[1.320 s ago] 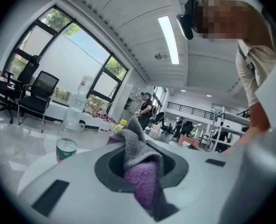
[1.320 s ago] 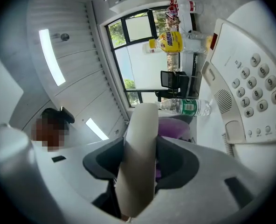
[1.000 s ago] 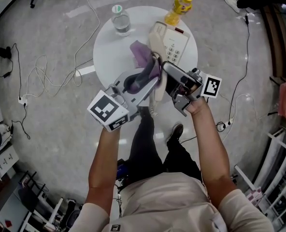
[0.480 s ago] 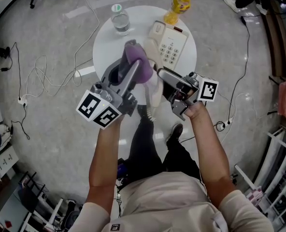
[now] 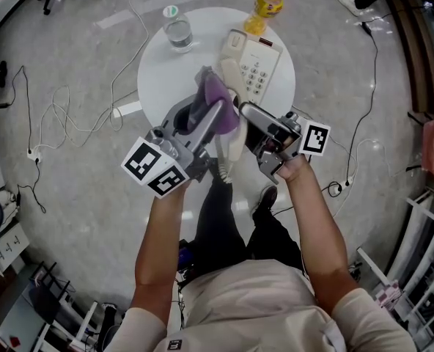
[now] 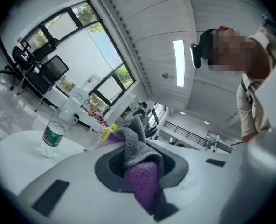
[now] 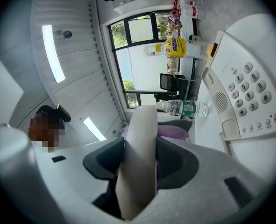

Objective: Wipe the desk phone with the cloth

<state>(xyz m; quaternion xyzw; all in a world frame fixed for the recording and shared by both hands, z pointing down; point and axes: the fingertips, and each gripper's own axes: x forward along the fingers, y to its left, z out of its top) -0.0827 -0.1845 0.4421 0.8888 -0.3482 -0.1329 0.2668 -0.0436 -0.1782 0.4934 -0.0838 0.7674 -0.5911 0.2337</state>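
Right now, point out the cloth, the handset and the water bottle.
cloth (image 6: 141, 178): left gripper view, purple fold between the jaws.
handset (image 7: 140, 148): right gripper view, cream shaft between the jaws.
water bottle (image 5: 179, 32): head view, its body.

Left gripper (image 5: 217, 116): grey-and-white body; white jaw shells with a dark grey recess and black rectangular insets.
Right gripper (image 5: 243, 113): grey and black body with exposed metal parts; white jaw shells, dark grey recess.
Left marker cube (image 5: 156, 169): white faces, black square patterns.
Right marker cube (image 5: 314, 138): same markings.
Shirt (image 5: 261, 306): beige, short-sleeved.
Trousers (image 5: 221, 226): black.
Shoe (image 5: 268, 198): dark.
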